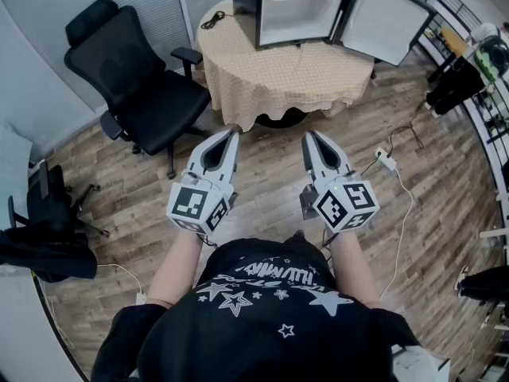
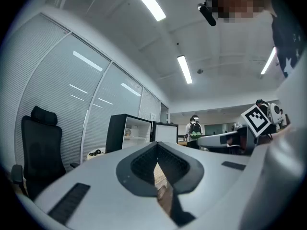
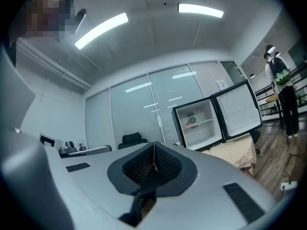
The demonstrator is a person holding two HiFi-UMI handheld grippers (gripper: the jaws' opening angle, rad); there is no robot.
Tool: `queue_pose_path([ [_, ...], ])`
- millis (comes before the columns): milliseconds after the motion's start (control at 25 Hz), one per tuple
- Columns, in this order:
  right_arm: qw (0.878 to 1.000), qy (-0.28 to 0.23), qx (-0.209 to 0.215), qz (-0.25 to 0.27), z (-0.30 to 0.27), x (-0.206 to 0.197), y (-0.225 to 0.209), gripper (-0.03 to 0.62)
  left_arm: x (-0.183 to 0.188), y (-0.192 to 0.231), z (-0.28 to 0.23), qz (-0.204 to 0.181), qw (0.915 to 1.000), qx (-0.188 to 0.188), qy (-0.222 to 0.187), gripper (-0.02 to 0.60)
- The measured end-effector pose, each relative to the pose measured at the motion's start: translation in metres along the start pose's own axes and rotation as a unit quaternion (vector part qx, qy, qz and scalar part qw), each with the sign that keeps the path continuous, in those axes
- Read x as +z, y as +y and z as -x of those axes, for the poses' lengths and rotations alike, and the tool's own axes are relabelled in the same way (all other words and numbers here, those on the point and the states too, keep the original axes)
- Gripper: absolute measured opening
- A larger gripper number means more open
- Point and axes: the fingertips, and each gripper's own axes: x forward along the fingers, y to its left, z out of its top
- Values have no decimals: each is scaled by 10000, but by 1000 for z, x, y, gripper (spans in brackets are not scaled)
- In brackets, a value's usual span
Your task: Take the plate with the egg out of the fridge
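square markers on left gripper [image 1: 231, 133] and right gripper [image 1: 309, 135] cubes

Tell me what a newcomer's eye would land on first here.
The small fridge, standing with its door swung wide open on the cloth-covered round table at the top of the head view, draws the eye first. In front of the person, the left gripper and right gripper are side by side, jaws shut and empty, pointing toward it. A black office chair stands left of the table.
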Motion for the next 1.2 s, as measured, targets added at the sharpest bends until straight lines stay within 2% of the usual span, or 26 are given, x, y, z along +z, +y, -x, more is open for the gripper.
queue_pose_path([
  [240,10000,55,-24,70,2,-6,13,29,-4,2,5,31,9999,-74,97,8],
  [480,9998,126,-160,63,9,-20,14,29,-11,-5,14,-143,9996,-179,162,8],
  [760,9992,-65,-275,266,23,-25,17,29,-26,0,19,96,9993,-222,294,8],
  [920,9992,-150,-337,146,27,-27,4,29,-32,-4,11,44,9992,-265,305,8],
  [1080,9989,-140,-438,88,15,-35,-12,31,-37,6,5,-10,9994,-104,333,8],
  [1200,9994,26,-332,-52,-8,-46,-25,31,-36,23,-7,-124,9992,101,371,8],
])
